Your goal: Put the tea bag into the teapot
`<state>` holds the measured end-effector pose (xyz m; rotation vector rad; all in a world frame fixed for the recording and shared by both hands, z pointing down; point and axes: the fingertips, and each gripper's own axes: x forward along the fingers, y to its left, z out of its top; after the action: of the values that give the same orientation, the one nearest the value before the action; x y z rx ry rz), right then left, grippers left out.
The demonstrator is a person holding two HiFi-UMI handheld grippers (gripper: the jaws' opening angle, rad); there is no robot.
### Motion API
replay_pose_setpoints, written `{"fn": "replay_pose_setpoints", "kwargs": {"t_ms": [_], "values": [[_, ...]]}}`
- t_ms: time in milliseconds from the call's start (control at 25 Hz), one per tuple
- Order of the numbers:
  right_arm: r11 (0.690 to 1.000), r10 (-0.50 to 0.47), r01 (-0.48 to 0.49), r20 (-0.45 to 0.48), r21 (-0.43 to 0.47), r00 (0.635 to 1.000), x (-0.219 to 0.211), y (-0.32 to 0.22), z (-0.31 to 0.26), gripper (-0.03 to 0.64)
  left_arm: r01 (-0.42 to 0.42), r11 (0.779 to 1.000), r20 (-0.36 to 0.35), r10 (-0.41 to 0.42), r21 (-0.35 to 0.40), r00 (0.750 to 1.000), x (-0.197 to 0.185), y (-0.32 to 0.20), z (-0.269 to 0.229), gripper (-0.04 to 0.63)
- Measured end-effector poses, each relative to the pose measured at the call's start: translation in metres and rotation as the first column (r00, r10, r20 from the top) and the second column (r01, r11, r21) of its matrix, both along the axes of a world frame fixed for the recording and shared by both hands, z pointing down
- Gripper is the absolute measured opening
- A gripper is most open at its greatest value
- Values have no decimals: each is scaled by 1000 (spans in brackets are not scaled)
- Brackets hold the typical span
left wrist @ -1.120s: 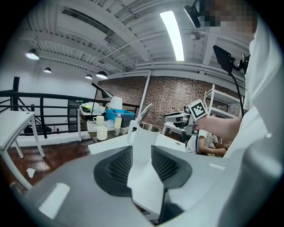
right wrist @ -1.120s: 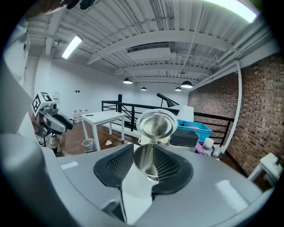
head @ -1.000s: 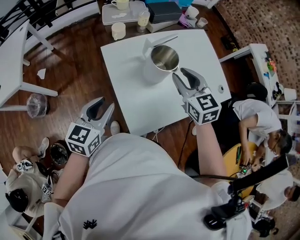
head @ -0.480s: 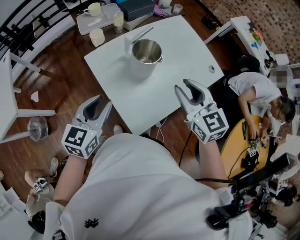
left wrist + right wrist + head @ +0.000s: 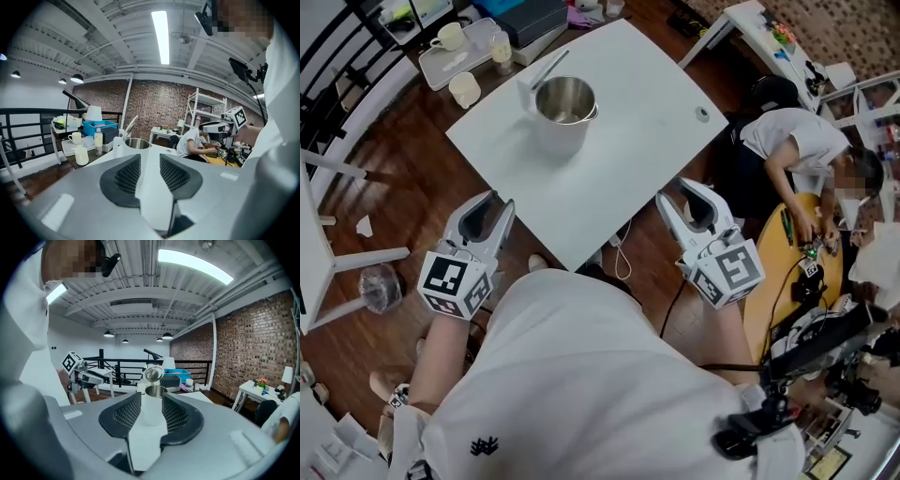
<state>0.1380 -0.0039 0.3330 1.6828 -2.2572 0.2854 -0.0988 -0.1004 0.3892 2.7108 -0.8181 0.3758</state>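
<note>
A steel teapot (image 5: 565,103) with its lid hinged open stands at the far left of the white table (image 5: 637,131); it also shows in the left gripper view (image 5: 136,143) and the right gripper view (image 5: 153,391). No tea bag shows in any view. My left gripper (image 5: 485,214) hangs off the table's near left corner, jaws apart, nothing between them. My right gripper (image 5: 692,201) is off the near right edge, also open and empty. Both point toward the teapot from well short of it.
A tray (image 5: 455,56) with a mug, a cream cup (image 5: 465,89), a bottle (image 5: 501,47) and a dark box (image 5: 530,19) lie behind the table. A small round object (image 5: 702,113) sits near its right edge. A person (image 5: 787,141) sits at the right.
My right gripper has drawn back from beside the teapot to off the table's near edge. The left gripper shifted a little and rolled. The teapot stayed put.
</note>
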Motion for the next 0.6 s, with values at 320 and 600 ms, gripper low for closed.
{"fn": "replay_pose_setpoints", "kwargs": {"t_ms": [320, 600], "values": [[1000, 21, -22, 21, 8, 1000, -15, 6, -2, 137, -4, 1000, 6, 4, -2, 1000, -17, -9, 1, 121], [1000, 7, -7, 25, 27, 1000, -23, 12, -4, 137, -7, 1000, 8, 7, -12, 1000, -18, 0, 9, 121]]}}
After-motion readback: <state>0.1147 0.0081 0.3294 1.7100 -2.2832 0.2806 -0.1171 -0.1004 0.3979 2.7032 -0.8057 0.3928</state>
